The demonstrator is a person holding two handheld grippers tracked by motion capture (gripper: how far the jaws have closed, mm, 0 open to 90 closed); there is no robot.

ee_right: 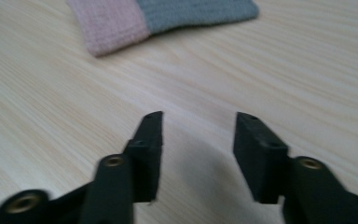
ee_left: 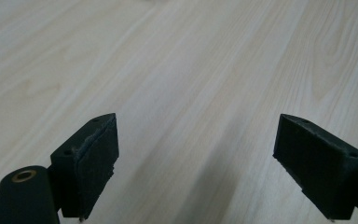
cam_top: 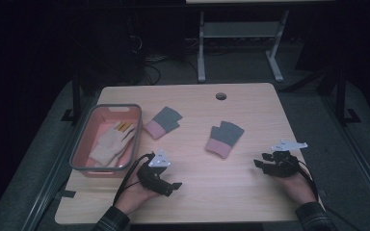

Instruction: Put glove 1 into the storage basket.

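- Black jaws on my left gripper [ee_left: 196,163] stand spread wide with nothing between them, just bare wood-grain table [ee_left: 191,70] ahead; I judge it is parked low, ready to move.
- My right gripper [ee_right: 198,154] has its jaws apart too, more narrowly, and empty. Just ahead of it and a little to its left lies a grey fingerless glove with a pink cuff [ee_right: 163,21], flat on the wood.
- From the high view, that glove [cam_top: 224,137] sits between my two grippers but nearer the right one [cam_top: 264,162]; I judge it the likeliest next pick.
- Farther ahead of the left gripper [cam_top: 171,185] lies a second grey-and-pink glove [cam_top: 162,121], just beside a pink basket with a grey rim [cam_top: 84,130].
- Inside the basket, to the left gripper's own left, rests a cream glove [cam_top: 111,143] with yellowish fingertips, so sorting gloves into it seems the aim.
- No brand, label or writing is readable anywhere.
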